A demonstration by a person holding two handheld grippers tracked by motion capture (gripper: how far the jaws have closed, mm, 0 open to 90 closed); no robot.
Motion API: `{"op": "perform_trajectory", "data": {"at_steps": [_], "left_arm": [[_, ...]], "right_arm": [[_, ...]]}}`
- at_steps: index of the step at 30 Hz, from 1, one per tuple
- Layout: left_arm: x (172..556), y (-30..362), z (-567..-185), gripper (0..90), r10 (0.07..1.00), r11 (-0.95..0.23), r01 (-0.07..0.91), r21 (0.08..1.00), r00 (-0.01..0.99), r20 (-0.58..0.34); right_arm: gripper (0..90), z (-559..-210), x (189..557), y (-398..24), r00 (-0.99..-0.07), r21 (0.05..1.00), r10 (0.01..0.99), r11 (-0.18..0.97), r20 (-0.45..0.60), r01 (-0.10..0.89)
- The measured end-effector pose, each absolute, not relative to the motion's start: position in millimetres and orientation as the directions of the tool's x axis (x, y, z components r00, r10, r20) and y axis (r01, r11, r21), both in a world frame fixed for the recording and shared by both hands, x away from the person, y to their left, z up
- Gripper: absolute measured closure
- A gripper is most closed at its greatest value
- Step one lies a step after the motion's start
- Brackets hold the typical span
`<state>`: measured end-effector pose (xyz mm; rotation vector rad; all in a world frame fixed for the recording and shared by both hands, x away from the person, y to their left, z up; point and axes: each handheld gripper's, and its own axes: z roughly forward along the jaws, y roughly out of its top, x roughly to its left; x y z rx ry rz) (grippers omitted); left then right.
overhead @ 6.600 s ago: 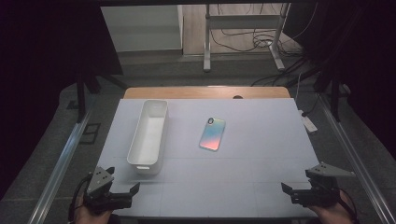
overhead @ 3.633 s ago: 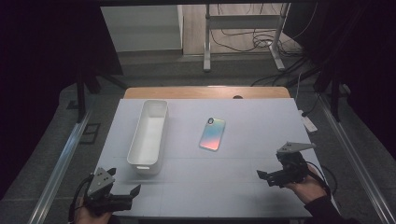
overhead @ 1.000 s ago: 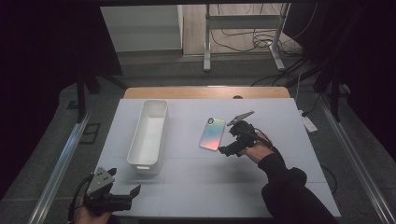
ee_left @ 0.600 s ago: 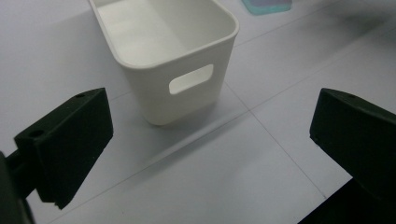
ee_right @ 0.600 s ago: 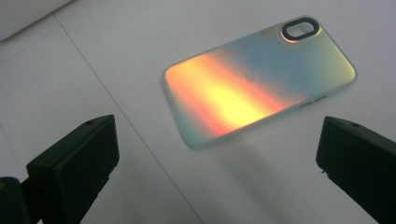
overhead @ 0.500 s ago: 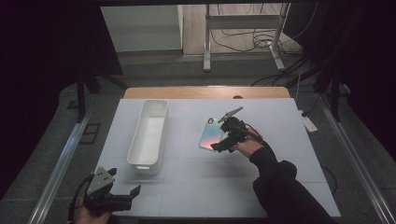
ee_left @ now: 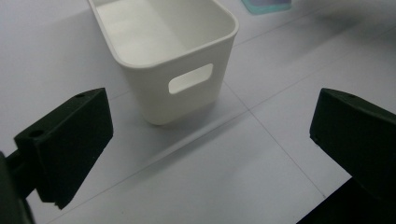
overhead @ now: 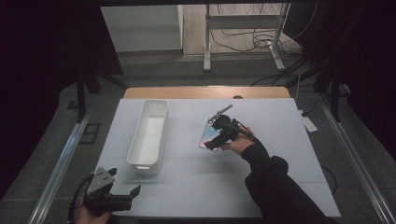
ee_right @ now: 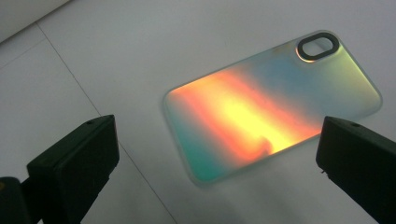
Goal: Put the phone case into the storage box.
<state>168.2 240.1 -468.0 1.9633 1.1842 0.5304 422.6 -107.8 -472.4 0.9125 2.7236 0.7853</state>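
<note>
Iridescent phone case on the table, right tool poised over it

The flat, iridescent orange-and-teal phone case (ee_right: 271,121) lies on the white table (overhead: 280,154), right of the long white plastic bin (overhead: 149,135). The right tool (overhead: 212,142) hovers just above the case, jaws spread wide to either side of it, not touching. The left tool (overhead: 126,196) rests at the table's near left corner, jaws apart, facing the bin's handle end.

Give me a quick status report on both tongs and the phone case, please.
Right tongs open, over the phone case, not gripping. Left tongs open, idle near the white bin. Case flat on the table; nothing in the way.
</note>
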Motion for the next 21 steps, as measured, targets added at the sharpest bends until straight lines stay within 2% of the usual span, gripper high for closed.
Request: {"op": "perform_trajectory", "data": {"at_steps": [6,9,10,12,13,14,15,20,21], "left_arm": [[168.1,240.2,-468.0,0.3,0.875,-0.273,0.556,0.785,0.482,-0.037],[168.2,240.3,-468.0,0.3,0.875,-0.273,0.556,0.785,0.482,-0.037],[168.2,240.4,-468.0,0.3,0.875,-0.272,0.556,0.785,0.483,-0.038],[168.1,240.5,-468.0,0.3,0.875,-0.272,0.556,0.786,0.483,-0.039],[168.1,240.5,-468.0,0.3,0.874,-0.272,0.556,0.786,0.484,-0.039],[168.1,240.6,-468.0,0.3,0.874,-0.271,0.555,0.786,0.484,-0.04],[168.1,240.6,-468.0,0.3,0.874,-0.271,0.555,0.786,0.484,-0.04],[168.1,240.7,-468.0,0.3,0.874,-0.272,0.555,0.786,0.485,-0.04],[168.1,240.7,-468.0,0.3,0.874,-0.272,0.555,0.786,0.485,-0.04]], "right_arm": [[0.0,-474.2,428.7,-98.1,-0.798,0.523,0.603,0.675,0.016,0.52],[6.7,-475.4,429.5,-94.7,-0.795,0.51,0.606,0.687,-0.009,0.518],[10.6,-475.8,429.7,-93.8,-0.794,0.503,0.607,0.692,-0.017,0.518],[25.5,-476.2,429.1,-92.4,-0.792,0.49,0.609,0.702,-0.036,0.517],[30.1,-476.2,429.2,-92.3,-0.794,0.486,0.607,0.704,-0.034,0.518],[39.2,-476.6,429.6,-92.4,-0.798,0.476,0.602,0.709,-0.026,0.52],[39.2,-476.6,429.6,-92.4,-0.798,0.476,0.602,0.709,-0.026,0.52],[63.6,-476.7,431.5,-93.9,-0.817,0.459,0.577,0.731,-0.019,0.505],[73.4,-476.2,431.8,-94.0,-0.824,0.455,0.567,0.739,-0.02,0.498]]}}
